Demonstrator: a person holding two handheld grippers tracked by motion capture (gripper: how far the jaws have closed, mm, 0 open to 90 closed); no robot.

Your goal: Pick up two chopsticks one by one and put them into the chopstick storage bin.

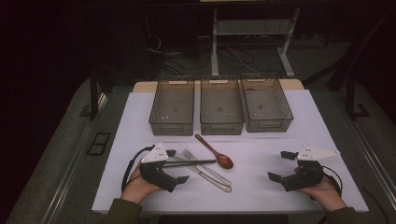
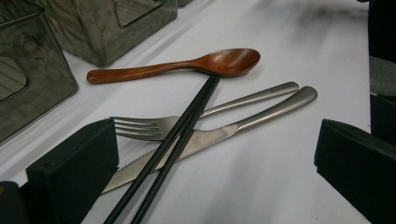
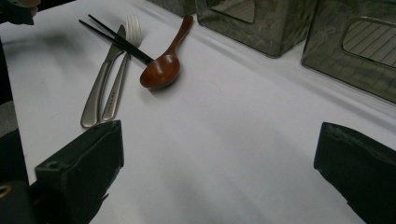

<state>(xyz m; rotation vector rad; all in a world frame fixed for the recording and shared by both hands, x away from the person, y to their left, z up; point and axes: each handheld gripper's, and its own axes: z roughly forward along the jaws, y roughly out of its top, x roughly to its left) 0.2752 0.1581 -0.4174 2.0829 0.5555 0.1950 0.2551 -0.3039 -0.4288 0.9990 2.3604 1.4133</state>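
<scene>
On the white table [image 1: 261, 186] lies a small pile of things to eat with, just in front of three see-through bins [image 1: 221, 107] that stand side by side at the far end.

The left gripper [image 1: 177, 166] rests low on the table at the left end of the pile, held in the person's left hand [image 1: 137, 186]. Its jaws are wide apart and hold nothing. The black chopsticks [image 1: 189, 163] lie nearest to it — seen from above, they run almost straight across the table from left to right. Their right tips rest against the bowl of the wooden spoon [image 1: 215, 151], and their left ends reach the left gripper. In the left gripper view the chopsticks [image 2: 175, 140] come up between the two jaws, side by side, and lie on top of the fork [image 2: 154, 127] and the knife [image 2: 205, 137].

The spoon lies slanted, handle toward the middle bin and bowl toward the person. The fork [image 1: 205, 170] and knife [image 1: 210, 179] lie side by side, slanted too — their handles point toward the person's right.

The right gripper [image 1: 282, 166] rests well apart from the pile, on the right side of the table, in the right hand [image 1: 324, 189]. Its jaws are wide apart too, with only bare table between them.
</scene>
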